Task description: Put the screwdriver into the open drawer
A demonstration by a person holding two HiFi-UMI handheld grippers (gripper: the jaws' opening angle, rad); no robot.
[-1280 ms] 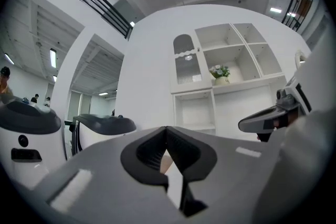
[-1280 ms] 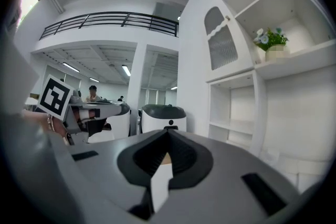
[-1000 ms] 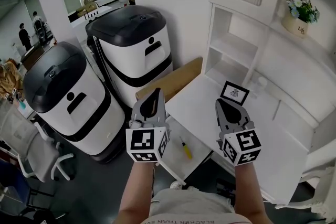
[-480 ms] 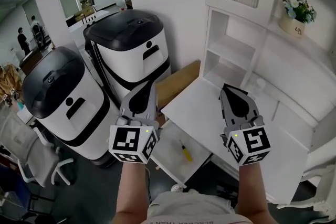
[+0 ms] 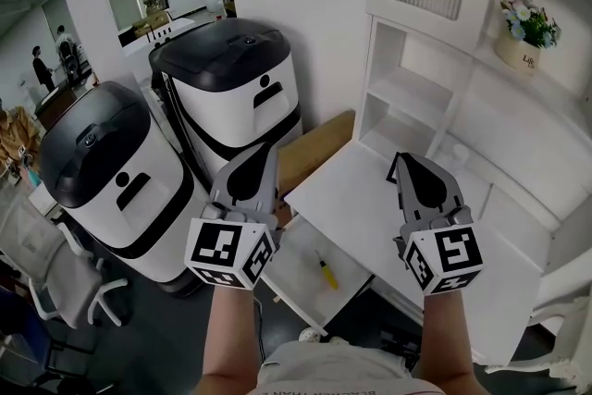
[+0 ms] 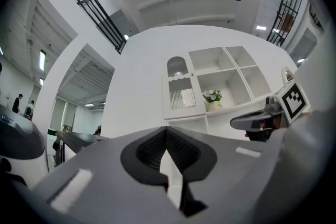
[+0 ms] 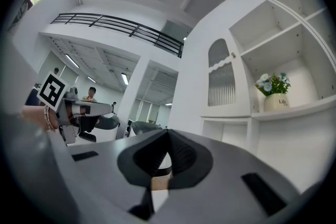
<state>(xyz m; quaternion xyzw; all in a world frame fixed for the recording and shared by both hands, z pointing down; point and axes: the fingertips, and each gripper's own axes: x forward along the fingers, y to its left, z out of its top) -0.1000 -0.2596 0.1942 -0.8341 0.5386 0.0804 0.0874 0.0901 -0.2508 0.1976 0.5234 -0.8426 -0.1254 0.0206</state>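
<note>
The screwdriver [image 5: 326, 271], with a yellow handle, lies in the open white drawer [image 5: 294, 265] below the desk top [image 5: 351, 190] in the head view. Both grippers hang well above it, held up in front of the person and pointing away. My left gripper [image 5: 268, 148] is over the drawer's left side, its jaws shut with nothing between them [image 6: 166, 128]. My right gripper [image 5: 400, 158] is over the desk top, its jaws also shut and empty [image 7: 168, 131]. Each gripper view shows the other gripper off to its side.
Two white-and-black bin-shaped machines [image 5: 231, 79] [image 5: 102, 162] stand left of the desk. A cardboard sheet [image 5: 310, 139] leans between them and the desk. White shelves [image 5: 407, 97] rise behind the desk, with a flower pot [image 5: 525, 37] up right. An office chair [image 5: 46, 273] is lower left.
Both grippers have risen toward the head camera and tilted up a little. The right one now covers the small marker card on the desk. The screwdriver has not moved.
</note>
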